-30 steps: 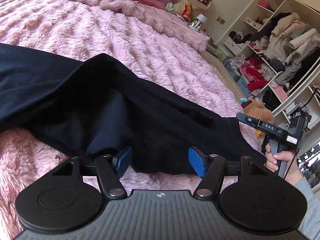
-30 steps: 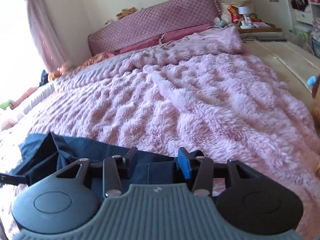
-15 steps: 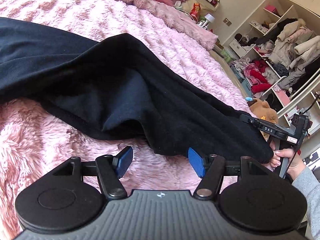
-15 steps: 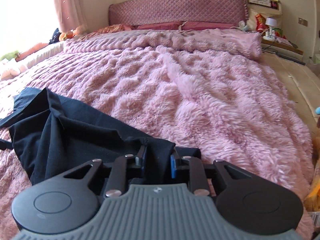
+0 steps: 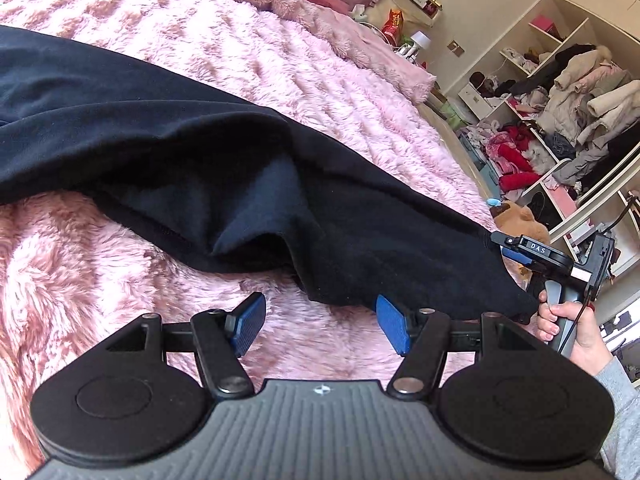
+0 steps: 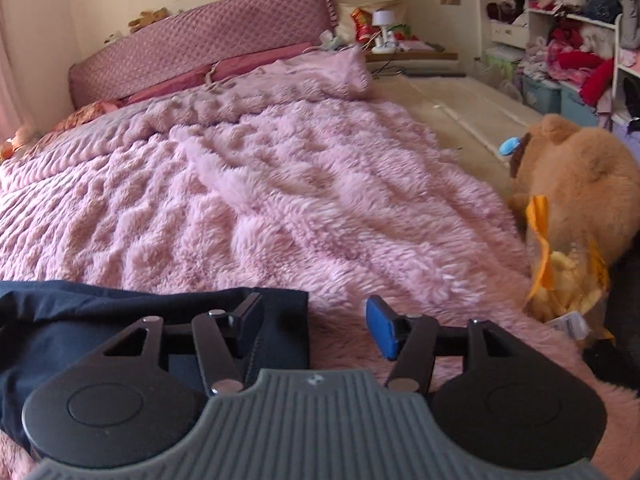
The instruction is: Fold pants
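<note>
Dark navy pants [image 5: 168, 160] lie rumpled across the pink fluffy blanket [image 5: 240, 52], running from the left to the lower right. My left gripper [image 5: 320, 322] is open and empty, just in front of the pants' near edge. In the left wrist view the right gripper [image 5: 520, 248] sits at the pants' right end, in a hand. In the right wrist view my right gripper [image 6: 316, 326] is open. The pants' corner [image 6: 280, 320] lies slack between the jaws, against the left finger.
A brown teddy bear [image 6: 576, 184] and a yellow snack bag [image 6: 560, 276] sit at the bed's right edge. Open shelves piled with clothes [image 5: 568, 96] stand to the right. A purple headboard [image 6: 200, 44] and a nightstand with a lamp [image 6: 382, 26] are at the far end.
The right gripper was shut on the pants' corner half a second ago and has opened and swung right. The pants have settled lower onto the blanket. The left gripper stays open.
</note>
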Demonstrator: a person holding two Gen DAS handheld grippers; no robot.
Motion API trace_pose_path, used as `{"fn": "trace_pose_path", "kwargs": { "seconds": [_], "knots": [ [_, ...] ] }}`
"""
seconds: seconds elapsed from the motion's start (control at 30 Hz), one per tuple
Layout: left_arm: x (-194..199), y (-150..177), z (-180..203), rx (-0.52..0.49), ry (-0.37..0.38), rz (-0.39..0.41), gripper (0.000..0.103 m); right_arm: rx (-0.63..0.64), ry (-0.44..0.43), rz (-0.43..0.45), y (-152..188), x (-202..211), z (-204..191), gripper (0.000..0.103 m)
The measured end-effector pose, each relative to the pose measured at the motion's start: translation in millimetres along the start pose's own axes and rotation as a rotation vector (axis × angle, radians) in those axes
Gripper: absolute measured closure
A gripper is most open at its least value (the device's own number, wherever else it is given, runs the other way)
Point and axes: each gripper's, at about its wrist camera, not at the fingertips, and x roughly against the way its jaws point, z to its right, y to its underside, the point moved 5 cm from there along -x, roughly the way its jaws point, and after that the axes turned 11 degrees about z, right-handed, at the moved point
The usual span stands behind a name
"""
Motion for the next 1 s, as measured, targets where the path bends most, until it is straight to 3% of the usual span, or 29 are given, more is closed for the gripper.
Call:
{"fn": "trace_pose_path", "kwargs": {
  "seconds": [0.07, 0.13, 0.2, 0.27, 0.33, 0.37, 0.47, 0.5, 0.57, 0.63, 0.7, 0.77, 0.87, 0.93, 1.0],
  "knots": [
    [2.6, -1.2, -3.8, 0.006, -0.006, -0.001, 0.029, 0.049, 0.069, 0.049, -8.2, 14.7, 1.3, 0.049],
    [4.6, -1.5, -8.2, 0.014, -0.014, 0.001, 0.029, 0.037, 0.023, 0.076, -15.5, 28.2, -4.1, 0.050],
    [5.5, -1.6, -12.1, 0.018, -0.026, 0.000, 0.029, 0.008, -0.061, 0.090, -21.1, 40.5, -19.9, 0.058],
    [5.9, -2.0, -15.7, 0.020, -0.042, 0.000, 0.029, 0.000, -0.148, 0.075, -22.9, 45.4, -45.8, 0.085],
    [7.2, -3.5, -18.5, 0.029, -0.053, 0.012, 0.029, 0.018, -0.230, 0.029, -18.9, 43.2, -82.0, 0.100],
    [9.3, -4.4, -18.4, 0.028, -0.039, 0.024, 0.030, 0.031, -0.263, 0.000, -15.8, 39.9, -100.1, 0.103],
    [16.0, -10.0, -1.8, -0.046, 0.160, 0.056, 0.030, 0.049, -0.355, -0.084, -0.9, 25.4, -151.5, 0.103],
    [13.6, -14.1, 5.6, -0.078, 0.184, 0.066, 0.030, 0.065, -0.384, -0.110, 5.4, 18.5, -167.5, 0.103],
    [2.9, -23.3, 17.7, -0.155, 0.145, 0.079, 0.032, 0.113, -0.401, -0.155, 20.7, 1.7, -195.3, 0.103],
    [-13.7, -31.8, 26.8, -0.190, 0.138, 0.090, 0.038, 0.093, -0.419, -0.191, 32.2, -12.8, -209.9, 0.103],
    [-38.2, -33.4, 32.3, -0.188, 0.176, 0.039, 0.063, 0.076, -0.432, -0.204, 38.8, -24.4, -216.1, 0.103],
    [-61.7, -28.4, 34.0, -0.152, 0.184, -0.007, 0.077, 0.079, -0.424, -0.212, 42.6, -36.0, -217.6, 0.103],
    [-81.3, -7.4, 38.5, -0.210, 0.144, 0.092, 0.102, 0.005, -0.413, -0.207, 38.9, -57.0, -209.5, 0.103],
    [-94.7, 11.5, 38.9, -0.272, 0.086, 0.066, 0.103, -0.034, -0.374, -0.198, 33.2, -73.0, -200.8, 0.103],
    [-96.5, 26.2, 32.3, -0.233, 0.067, 0.063, 0.103, -0.067, -0.357, -0.207, 29.0, -85.6, -198.1, 0.103]
  ]
}}
